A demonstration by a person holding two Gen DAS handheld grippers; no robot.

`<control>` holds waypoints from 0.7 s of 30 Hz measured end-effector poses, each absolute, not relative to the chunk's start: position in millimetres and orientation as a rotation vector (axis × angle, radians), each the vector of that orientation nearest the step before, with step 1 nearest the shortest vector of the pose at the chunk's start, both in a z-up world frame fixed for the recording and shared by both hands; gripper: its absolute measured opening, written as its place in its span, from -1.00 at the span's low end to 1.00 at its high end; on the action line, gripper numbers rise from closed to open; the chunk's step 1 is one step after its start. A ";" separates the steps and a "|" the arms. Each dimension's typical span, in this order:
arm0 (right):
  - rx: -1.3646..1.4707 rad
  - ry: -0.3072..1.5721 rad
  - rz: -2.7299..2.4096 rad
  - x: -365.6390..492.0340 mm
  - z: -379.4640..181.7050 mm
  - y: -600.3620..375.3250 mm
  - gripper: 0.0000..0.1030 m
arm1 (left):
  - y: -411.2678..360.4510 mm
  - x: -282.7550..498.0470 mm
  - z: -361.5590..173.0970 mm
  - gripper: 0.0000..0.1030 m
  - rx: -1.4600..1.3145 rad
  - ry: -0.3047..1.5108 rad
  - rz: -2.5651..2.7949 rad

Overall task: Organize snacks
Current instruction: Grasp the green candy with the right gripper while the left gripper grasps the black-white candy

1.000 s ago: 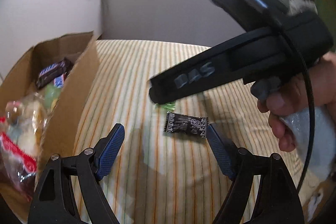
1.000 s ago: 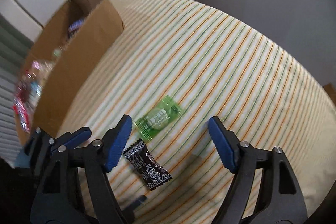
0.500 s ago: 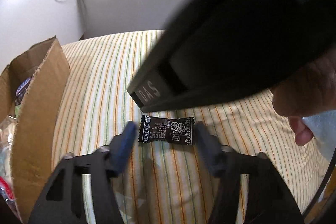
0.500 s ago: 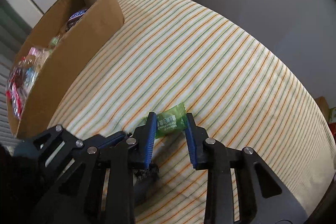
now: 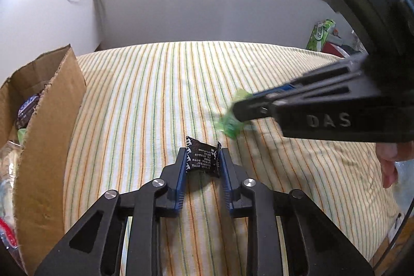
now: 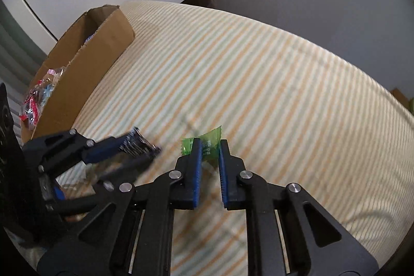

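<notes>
My left gripper [image 5: 202, 154] is shut on a black candy wrapper [image 5: 201, 158] just above the striped cloth [image 5: 155, 107]. My right gripper [image 6: 210, 146] is shut on a green candy wrapper [image 6: 208, 142] and holds it off the cloth. In the left wrist view the right gripper [image 5: 238, 110] comes in from the right with the green candy [image 5: 230, 124] at its tip. In the right wrist view the left gripper [image 6: 145, 144] sits to the lower left, blurred, with the black candy [image 6: 135, 142]. The cardboard box [image 5: 49, 126] with several snacks stands at the left.
The box also shows in the right wrist view [image 6: 85, 74], at the far left of the cloth [image 6: 258, 84]. A white wall [image 5: 181, 9] rises behind the surface. A green packet [image 5: 320, 34] lies beyond the far right edge. A hand [image 5: 390, 162] holds the right gripper.
Both grippers have closed on their candies: left on the black one, right on the green one. The right gripper has lifted and moved off to the right of the left one.
</notes>
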State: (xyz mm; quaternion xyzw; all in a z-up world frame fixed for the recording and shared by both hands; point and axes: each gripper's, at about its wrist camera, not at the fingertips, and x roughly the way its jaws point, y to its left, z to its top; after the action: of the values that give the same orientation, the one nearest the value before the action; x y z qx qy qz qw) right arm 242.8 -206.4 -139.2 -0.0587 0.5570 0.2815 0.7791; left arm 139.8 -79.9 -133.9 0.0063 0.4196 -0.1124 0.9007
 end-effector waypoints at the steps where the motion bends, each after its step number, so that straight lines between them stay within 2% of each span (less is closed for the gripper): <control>1: -0.119 1.202 0.606 240.0 -138.8 -212.4 -0.76 | -78.9 139.5 -132.9 -0.63 0.019 0.861 -0.234; 6: -0.043 1.165 0.588 216.0 -127.1 -246.5 -0.84 | -77.7 124.2 -130.4 -0.82 0.034 0.833 -0.255; 12: 0.041 1.114 0.569 199.6 -110.1 -285.5 -0.85 | -56.6 126.4 -127.9 -0.83 0.011 0.820 -0.279; 21: 0.099 1.013 0.554 182.4 -88.9 -287.9 -0.85 | -64.8 110.4 -97.3 -0.83 -0.012 0.764 -0.307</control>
State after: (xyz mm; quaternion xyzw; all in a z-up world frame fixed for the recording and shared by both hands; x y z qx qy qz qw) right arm 182.4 -287.9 -88.9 0.0467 0.4786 0.2620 0.8367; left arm 110.4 -64.8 -97.3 -0.0060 0.3712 -0.1493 0.9165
